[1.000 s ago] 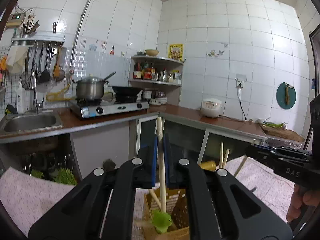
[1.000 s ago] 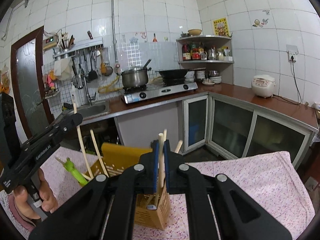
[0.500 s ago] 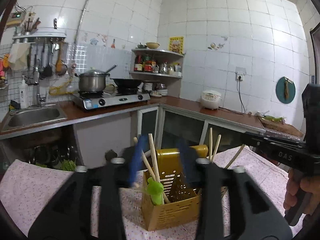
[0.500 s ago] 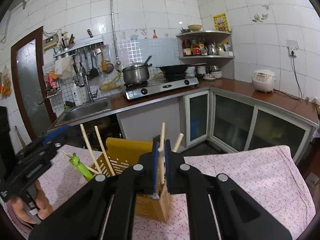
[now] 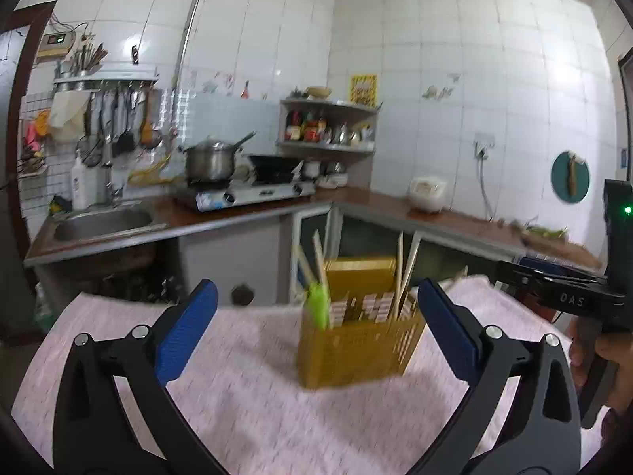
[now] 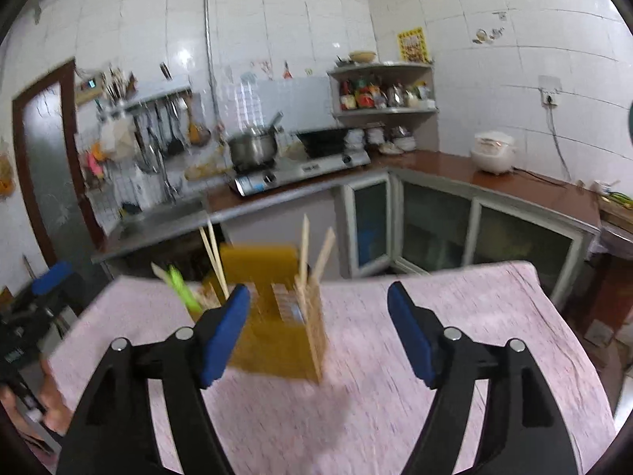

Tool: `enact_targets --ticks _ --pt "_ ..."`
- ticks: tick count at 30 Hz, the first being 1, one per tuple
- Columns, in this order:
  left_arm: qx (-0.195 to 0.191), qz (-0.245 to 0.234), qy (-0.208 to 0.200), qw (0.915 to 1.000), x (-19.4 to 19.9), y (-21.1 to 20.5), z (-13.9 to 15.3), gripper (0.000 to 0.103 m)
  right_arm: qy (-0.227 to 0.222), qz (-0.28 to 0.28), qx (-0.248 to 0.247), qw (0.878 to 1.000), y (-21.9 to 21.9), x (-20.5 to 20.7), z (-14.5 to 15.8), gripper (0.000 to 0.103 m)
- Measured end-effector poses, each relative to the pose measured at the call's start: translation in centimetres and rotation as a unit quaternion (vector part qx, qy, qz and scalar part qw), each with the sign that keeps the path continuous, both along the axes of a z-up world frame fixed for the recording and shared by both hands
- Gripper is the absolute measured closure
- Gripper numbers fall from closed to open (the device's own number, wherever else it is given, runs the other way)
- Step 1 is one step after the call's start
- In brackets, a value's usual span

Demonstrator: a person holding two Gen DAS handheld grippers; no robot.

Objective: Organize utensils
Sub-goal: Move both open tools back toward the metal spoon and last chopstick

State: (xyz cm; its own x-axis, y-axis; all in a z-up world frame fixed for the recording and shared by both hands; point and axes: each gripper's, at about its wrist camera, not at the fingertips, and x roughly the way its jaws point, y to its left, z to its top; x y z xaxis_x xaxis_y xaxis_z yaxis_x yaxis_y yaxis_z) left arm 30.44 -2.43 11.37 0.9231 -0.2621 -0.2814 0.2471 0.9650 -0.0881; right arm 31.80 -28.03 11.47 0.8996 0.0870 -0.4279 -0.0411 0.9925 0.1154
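Note:
A yellow slotted utensil holder [image 5: 356, 340] stands on the pink-clothed table [image 5: 257, 415]. Several wooden chopsticks [image 5: 401, 273] and a green-handled utensil [image 5: 319, 303] stand in it. My left gripper [image 5: 316, 328] is open and empty, drawn back in front of the holder. The right gripper's body [image 5: 561, 297] shows at the right edge of this view. In the right wrist view my right gripper [image 6: 318, 332] is open and empty, just in front of the holder [image 6: 277, 348], with chopsticks [image 6: 304, 253] and the green utensil [image 6: 182, 289] sticking up. The view is motion-blurred.
A kitchen counter [image 5: 395, 206] runs behind the table with a sink [image 5: 103, 221], a gas stove with a pot [image 5: 209, 162], a corner shelf [image 5: 328, 126] and a rice cooker [image 5: 427, 194]. The other hand and left gripper [image 6: 23, 340] show at the left edge.
Both grippers have let go of the chopsticks they held, opened wide and pulled back from the holder. The chopsticks now stand in the holder.

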Motion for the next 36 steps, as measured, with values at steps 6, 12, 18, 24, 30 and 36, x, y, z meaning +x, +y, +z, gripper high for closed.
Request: enact_targets --ticks 6,12,18,24,30,36 --pt "-0.012 0.01 0.072 0.9973 -2.7 1.7 -4.4 0.005 0.05 -0.025 -0.002 0.998 -0.8 -3.0 -5.1 0.032" --pt "-0.007 0.011 0.15 0.9886 -4.9 1.7 -8.6 0.005 0.089 -0.054 -0.016 0.994 -1.8 -5.8 -9.1 0.032" --pt "-0.004 -0.012 0.24 0.9707 -6.0 0.4 -12.0 0.005 0.122 -0.063 -0.035 0.99 -2.7 -7.3 -11.4 0.032" --pt "0.014 -0.03 0.288 0.9569 -7.8 -1.4 -14.4 0.005 0.154 -0.075 -0.028 0.985 -3.5 -8.5 -13.4 0.032" --pt "0.044 -0.029 0.314 0.948 -9.1 -2.4 -16.4 0.005 0.156 -0.082 -0.045 0.983 -4.1 -9.8 -14.6 0.032" --pt "0.039 -0.026 0.312 0.949 -9.9 -2.9 -16.2 0.005 0.161 -0.086 -0.04 0.982 -4.7 -9.8 -14.9 0.032"
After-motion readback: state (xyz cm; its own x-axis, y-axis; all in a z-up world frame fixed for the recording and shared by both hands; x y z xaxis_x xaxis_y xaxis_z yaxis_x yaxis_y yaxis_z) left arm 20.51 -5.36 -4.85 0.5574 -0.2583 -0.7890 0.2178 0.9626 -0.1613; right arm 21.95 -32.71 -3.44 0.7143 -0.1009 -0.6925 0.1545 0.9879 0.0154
